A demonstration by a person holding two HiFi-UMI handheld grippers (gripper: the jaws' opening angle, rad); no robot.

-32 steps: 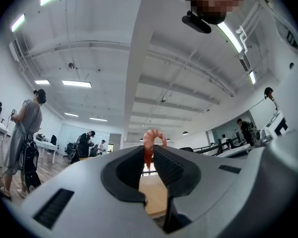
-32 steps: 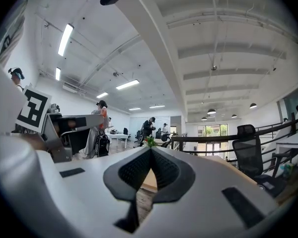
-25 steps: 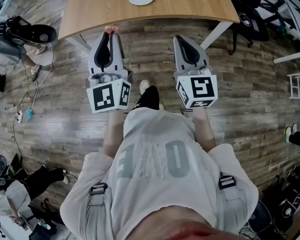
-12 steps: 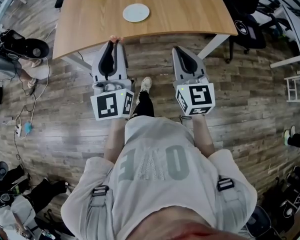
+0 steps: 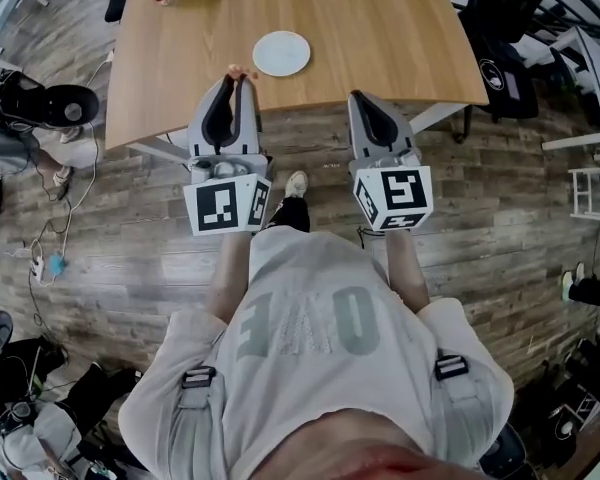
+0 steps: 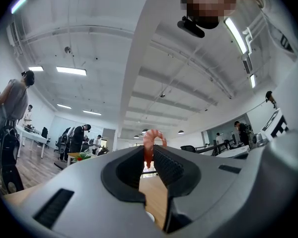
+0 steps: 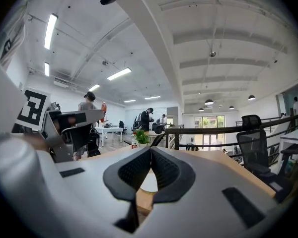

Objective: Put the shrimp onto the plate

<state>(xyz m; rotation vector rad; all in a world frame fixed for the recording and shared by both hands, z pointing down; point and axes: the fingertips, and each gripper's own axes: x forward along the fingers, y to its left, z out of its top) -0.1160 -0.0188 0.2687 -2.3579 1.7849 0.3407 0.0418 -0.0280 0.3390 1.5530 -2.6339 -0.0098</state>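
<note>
Over the table (image 5: pixel 380 28) edge, left gripper (image 5: pixel 236 80) clamps the shrimp (image 6: pixel 150 143) at its tips, likely to drop on plate (image 5: pixel 281 53) just ahead; right gripper (image 7: pixel 149 152) clenched empty.

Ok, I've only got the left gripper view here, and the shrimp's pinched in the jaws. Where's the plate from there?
Observer: In the head view the white plate lies on the wooden table, just ahead and to the right of the left gripper. The shrimp at its tip is short of the plate.
Operator: Anything on the plate?
Observer: No, it looks bare in the head view.
Operator: And the right gripper?
Observer: The right gripper has its jaws together with nothing between them, going by its own view.
</note>
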